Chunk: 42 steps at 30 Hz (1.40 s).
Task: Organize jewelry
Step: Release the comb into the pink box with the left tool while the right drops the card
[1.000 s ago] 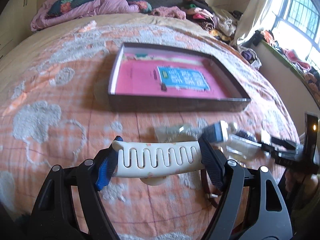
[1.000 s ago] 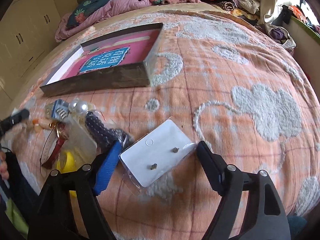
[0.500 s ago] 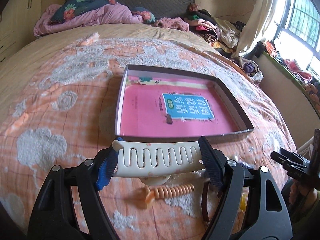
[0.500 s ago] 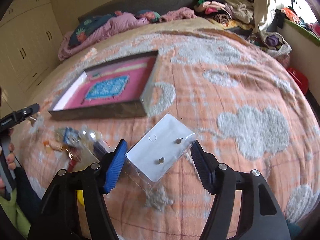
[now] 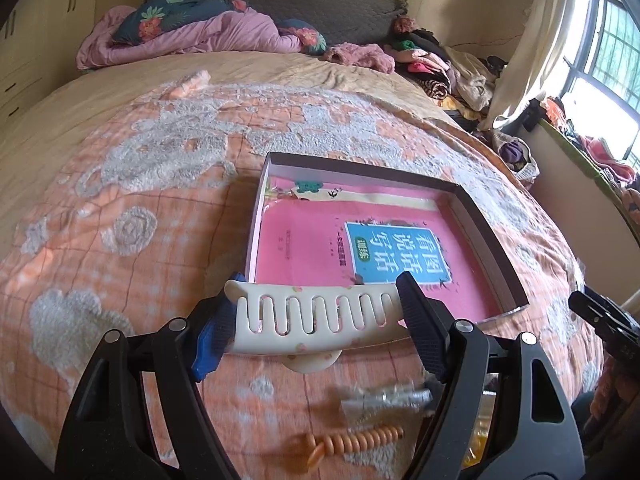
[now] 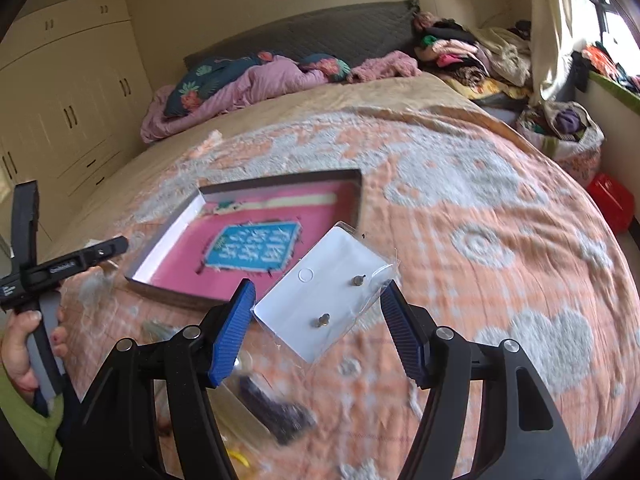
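Note:
My left gripper [image 5: 316, 320] is shut on a cream hair comb [image 5: 320, 320], held above the near edge of an open shallow box [image 5: 492, 240] with a pink book in it. My right gripper [image 6: 320, 320] is shut on a white earring card [image 6: 324, 296] in a clear sleeve with two studs, raised above the bed near the box [image 6: 358, 200]. An orange spiral hair tie [image 5: 356, 440] and a clear packet [image 5: 384, 396] lie on the blanket below the left gripper.
The bed has an orange and white blanket [image 5: 120, 240]. More small items lie blurred below the right gripper [image 6: 276, 408]. Pillows and clothes [image 5: 200, 32] are piled at the headboard. The left gripper shows in the right wrist view [image 6: 60, 268].
Both grippers have lifted and moved toward the box with their loads. The comb now hangs over the box's near edge; the earring card has risen off the blanket.

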{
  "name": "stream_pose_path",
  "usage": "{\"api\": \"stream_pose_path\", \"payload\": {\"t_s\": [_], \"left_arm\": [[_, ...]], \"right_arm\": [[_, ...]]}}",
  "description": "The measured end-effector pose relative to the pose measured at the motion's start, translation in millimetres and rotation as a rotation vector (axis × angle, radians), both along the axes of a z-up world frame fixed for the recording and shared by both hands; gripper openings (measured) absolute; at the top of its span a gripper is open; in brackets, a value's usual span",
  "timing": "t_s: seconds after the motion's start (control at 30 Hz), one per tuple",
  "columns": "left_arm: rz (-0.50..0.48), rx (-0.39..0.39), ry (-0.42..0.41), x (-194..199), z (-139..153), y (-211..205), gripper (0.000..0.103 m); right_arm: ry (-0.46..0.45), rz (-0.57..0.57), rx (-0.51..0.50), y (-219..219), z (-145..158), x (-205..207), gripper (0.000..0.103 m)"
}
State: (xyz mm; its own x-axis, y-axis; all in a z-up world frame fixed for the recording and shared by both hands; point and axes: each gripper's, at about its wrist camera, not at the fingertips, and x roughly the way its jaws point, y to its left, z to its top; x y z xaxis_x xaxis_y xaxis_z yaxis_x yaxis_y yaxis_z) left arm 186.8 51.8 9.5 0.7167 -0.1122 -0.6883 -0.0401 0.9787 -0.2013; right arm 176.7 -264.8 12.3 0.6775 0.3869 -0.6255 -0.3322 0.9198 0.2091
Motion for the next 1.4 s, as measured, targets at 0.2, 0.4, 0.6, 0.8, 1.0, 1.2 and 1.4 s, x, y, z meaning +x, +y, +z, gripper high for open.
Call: {"api": "stream_pose_path", "payload": {"t_s": [0.2, 0.4, 0.6, 0.8, 1.0, 1.2, 1.4], "left_arm": [[0.001, 0.011, 0.015, 19, -4, -2, 0.069], [0.009, -0.003, 0.026, 39, -9, -8, 0.069], [-0.012, -0.039, 0.049, 47, -24, -11, 0.069], [-0.030, -0.022, 0.068, 51, -36, -19, 0.069], [-0.051, 0.001, 0.096, 52, -48, -24, 0.069], [-0.052, 0.011, 0.108, 54, -53, -25, 0.069], [-0.046, 0.018, 0.106, 55, -53, -22, 0.074]], "right_arm": [[-0.029, 0.034, -0.006, 18, 9, 14, 0.063], [-0.032, 0.051, -0.024, 33, 8, 34, 0.063], [-0.012, 0.059, -0.041, 42, 0, 55, 0.063], [0.030, 0.064, -0.071, 53, -19, 71, 0.063], [0.071, 0.067, -0.114, 61, -43, 81, 0.063], [0.095, 0.057, -0.130, 60, -57, 85, 0.063], [0.092, 0.056, -0.139, 61, -60, 83, 0.064]]}}
